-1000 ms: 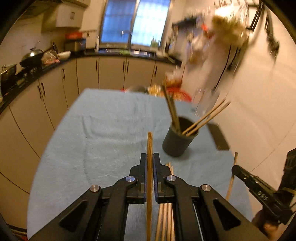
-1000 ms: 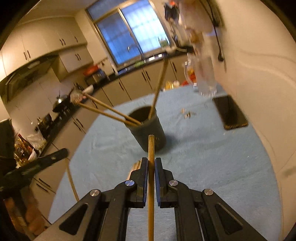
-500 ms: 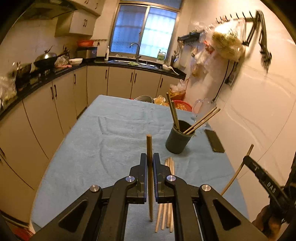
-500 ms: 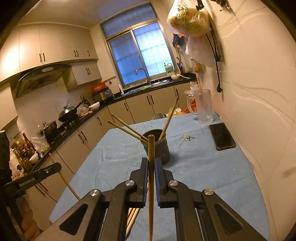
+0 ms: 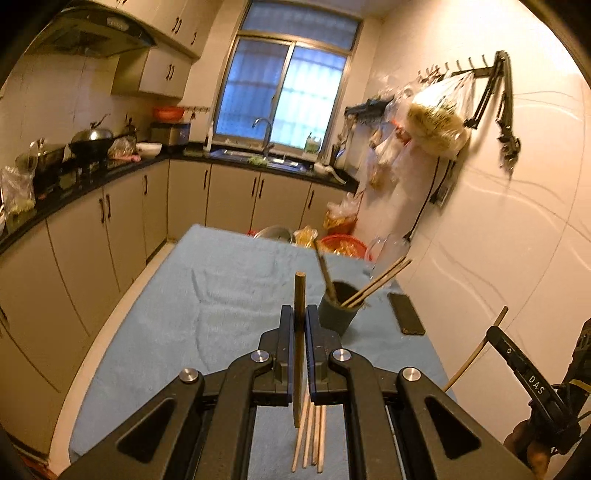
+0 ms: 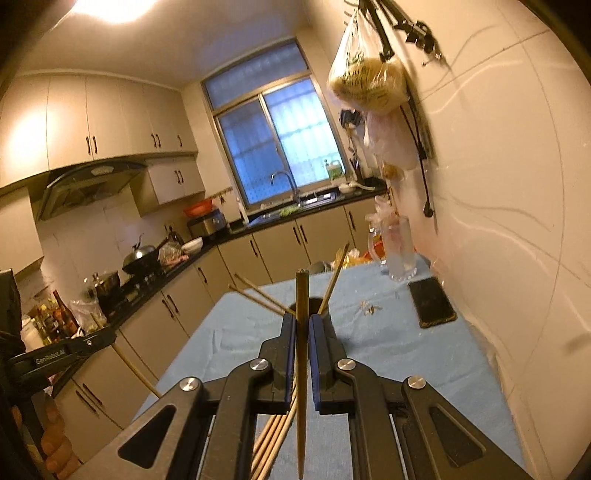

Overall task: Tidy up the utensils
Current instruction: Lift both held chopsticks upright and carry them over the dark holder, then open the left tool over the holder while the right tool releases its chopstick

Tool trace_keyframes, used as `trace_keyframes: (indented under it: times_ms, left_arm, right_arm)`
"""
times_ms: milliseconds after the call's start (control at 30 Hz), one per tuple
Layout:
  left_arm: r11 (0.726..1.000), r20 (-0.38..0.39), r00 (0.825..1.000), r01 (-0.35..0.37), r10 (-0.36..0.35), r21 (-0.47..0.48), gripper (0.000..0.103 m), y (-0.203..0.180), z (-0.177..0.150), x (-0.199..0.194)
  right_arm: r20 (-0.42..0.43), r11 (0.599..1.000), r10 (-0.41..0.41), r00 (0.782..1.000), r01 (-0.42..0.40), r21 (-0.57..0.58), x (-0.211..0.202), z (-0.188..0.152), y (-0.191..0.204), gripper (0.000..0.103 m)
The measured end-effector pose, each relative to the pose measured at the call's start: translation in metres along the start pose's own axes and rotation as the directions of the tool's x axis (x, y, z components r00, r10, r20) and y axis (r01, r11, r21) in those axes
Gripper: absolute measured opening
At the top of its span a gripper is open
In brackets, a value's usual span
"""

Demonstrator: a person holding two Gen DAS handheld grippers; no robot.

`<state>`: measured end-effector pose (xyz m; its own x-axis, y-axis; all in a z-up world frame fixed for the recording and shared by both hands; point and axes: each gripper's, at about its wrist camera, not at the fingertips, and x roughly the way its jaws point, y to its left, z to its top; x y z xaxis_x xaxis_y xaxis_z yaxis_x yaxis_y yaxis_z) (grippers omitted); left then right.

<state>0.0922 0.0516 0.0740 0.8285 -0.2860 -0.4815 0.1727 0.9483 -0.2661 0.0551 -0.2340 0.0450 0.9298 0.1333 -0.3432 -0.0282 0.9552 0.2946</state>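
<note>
Holding one chopstick [image 5: 299,332] each, both tongs, left [image 5: 300,314] and right [image 6: 302,325], are clamped narrow above the surface [image 5: 229,295]. Next, I judge, each tip must be aimed down into the dark cup [image 5: 338,314].

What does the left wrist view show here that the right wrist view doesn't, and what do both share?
Only the left wrist view shows the red basin beyond the table. Only the right shows the ceiling light and the glass pitcher clearly. Both share the dark cup with chopsticks, the phone, loose chopsticks, and each gripper clamping one chopstick.
</note>
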Motion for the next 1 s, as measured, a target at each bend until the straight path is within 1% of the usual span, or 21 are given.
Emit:
trace_keyframes:
  times_ms: [200,433,533,700,800,1000]
  left_arm:
    - [0.999,0.043,0.999,0.030,-0.031,0.022,0.006,-0.015,0.024,-0.001]
    - [0.998,0.089,0.995,0.047,-0.052,0.052,0.006,-0.029,0.052,0.011]
    - [0.997,0.117,0.991,0.054,-0.061,0.061,0.006,-0.037,0.065,0.019]
    - [0.995,0.139,0.987,0.075,-0.084,0.072,0.006,-0.047,0.081,0.041]
    - [0.994,0.147,0.985,0.086,-0.095,0.069,0.006,-0.052,0.093,0.057]
    - [0.993,0.164,0.980,0.105,-0.113,0.058,0.006,-0.059,0.113,0.089]
  right_arm:
    - [0.062,1.000,0.001,0.998,-0.003,0.020,-0.008,0.021,-0.004,0.008]
    - [0.124,0.999,-0.004,0.992,0.000,0.033,0.003,0.048,-0.008,0.008]
    - [0.145,0.999,-0.004,0.989,-0.002,0.042,0.013,0.060,-0.009,0.008]
    - [0.182,0.999,-0.004,0.983,-0.004,0.041,0.036,0.079,-0.008,0.008]
    - [0.198,0.999,0.003,0.980,-0.011,0.039,0.053,0.089,-0.006,0.008]
    - [0.230,1.000,-0.014,0.973,0.008,0.028,0.093,0.103,-0.001,0.008]
